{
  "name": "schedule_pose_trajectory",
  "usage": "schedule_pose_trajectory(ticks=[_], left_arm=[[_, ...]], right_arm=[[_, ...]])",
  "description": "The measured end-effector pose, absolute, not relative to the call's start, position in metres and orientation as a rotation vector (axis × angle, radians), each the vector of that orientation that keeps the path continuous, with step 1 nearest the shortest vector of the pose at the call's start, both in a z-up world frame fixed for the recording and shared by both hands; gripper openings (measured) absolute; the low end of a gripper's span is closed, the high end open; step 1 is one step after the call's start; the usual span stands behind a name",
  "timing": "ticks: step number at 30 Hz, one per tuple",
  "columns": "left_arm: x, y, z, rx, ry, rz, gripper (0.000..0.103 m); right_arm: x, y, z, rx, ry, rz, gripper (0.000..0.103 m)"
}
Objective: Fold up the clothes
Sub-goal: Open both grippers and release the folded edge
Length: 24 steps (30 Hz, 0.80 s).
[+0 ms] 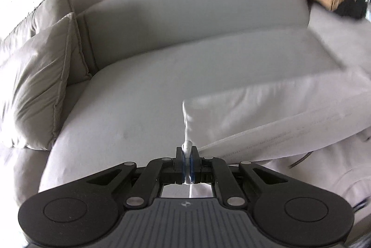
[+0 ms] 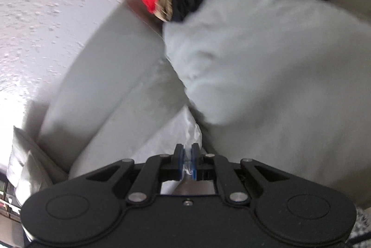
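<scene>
Left wrist: left tongs (image 1: 188, 150) clamped on white garment (image 1: 266, 108) over sofa (image 1: 139, 90); right tongs (image 2: 187, 150) pinch it too. Mid-fold, likely; next needs edges matched.

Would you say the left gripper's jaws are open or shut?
Shut: the left gripper pinches the white garment between its jaws.
</scene>
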State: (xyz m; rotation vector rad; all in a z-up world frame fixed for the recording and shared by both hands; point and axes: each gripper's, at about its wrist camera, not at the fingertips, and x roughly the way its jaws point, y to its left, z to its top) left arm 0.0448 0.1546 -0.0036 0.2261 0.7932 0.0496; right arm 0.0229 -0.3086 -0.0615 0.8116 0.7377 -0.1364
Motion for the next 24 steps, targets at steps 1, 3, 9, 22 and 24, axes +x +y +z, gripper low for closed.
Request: schedule_pose_trajectory(ticks=[1,3,9,22,24], left_arm=[[0.039,0.158,-0.002,0.215,0.785,0.040,0.006],[0.033,0.156,-0.004,0.223,0.801,0.027,0.006],[0.027,0.143,-0.035,0.300,0.896,0.033,0.007],[-0.019,0.167,-0.003,0.118,0.850,-0.007,0.031],[-0.023,0.165,0.008,0.088,0.812,-0.031,0.032]], right_arm=[[0.018,-0.308,-0.055,0.798,0.723,-0.131,0.007],[0.007,-0.310,-0.051,0.797,0.707,-0.130,0.007],[-0.009,-0.313,-0.082,0.834,0.780,-0.166,0.007],[-0.029,-0.299,-0.056,0.688,0.760,-0.153,0.031],[-0.031,-0.292,-0.045,0.651,0.747,-0.130,0.032]])
